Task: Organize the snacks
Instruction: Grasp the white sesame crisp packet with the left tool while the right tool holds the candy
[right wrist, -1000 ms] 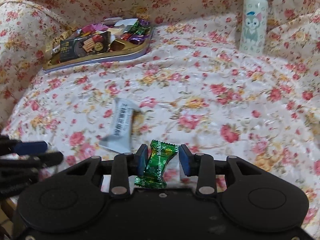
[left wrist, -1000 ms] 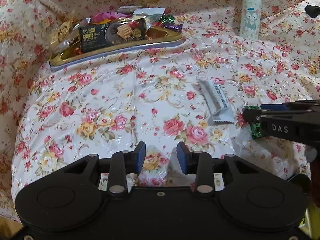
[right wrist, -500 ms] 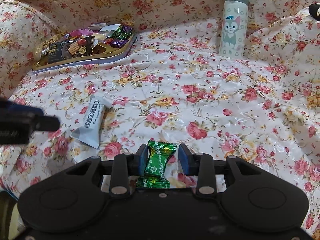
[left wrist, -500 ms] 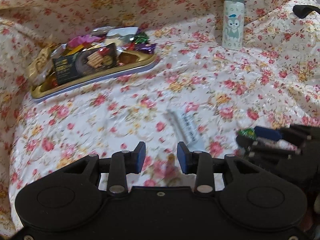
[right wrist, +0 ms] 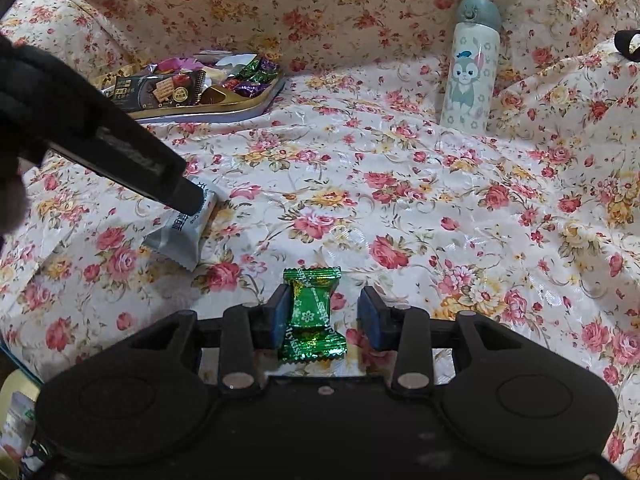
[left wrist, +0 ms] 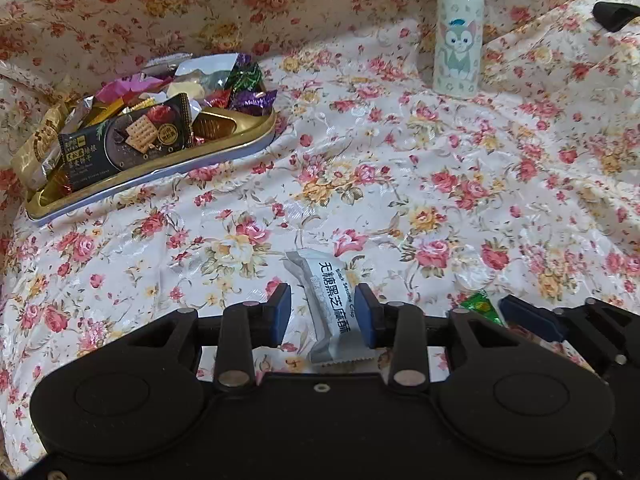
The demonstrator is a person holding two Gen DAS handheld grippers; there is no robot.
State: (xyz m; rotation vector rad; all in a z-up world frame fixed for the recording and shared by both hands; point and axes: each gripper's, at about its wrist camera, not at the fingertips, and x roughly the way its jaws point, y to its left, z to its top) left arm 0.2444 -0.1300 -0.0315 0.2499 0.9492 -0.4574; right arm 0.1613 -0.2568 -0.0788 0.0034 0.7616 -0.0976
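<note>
A gold tray (left wrist: 240, 142) piled with wrapped snacks sits at the far left on the floral cloth; it also shows in the right wrist view (right wrist: 256, 106). My left gripper (left wrist: 323, 314) is open, its fingers on either side of a grey-white sesame crisp packet (left wrist: 334, 304) lying on the cloth; the packet also shows in the right wrist view (right wrist: 180, 232). My right gripper (right wrist: 325, 316) is open around a green candy (right wrist: 312, 312) that rests on the cloth, touching the left finger with a gap at the right one. The candy's tip (left wrist: 478, 306) shows in the left wrist view.
A white cartoon-cat bottle (left wrist: 458, 36) stands upright at the back right, also in the right wrist view (right wrist: 470, 68). The cloth rises in folds behind and at the right. A dark object (left wrist: 614, 14) lies at the far right edge.
My left gripper has moved right and forward until the grey-white packet lies between its fingers. My right gripper still has the green candy between its fingers, now with a wider gap.
</note>
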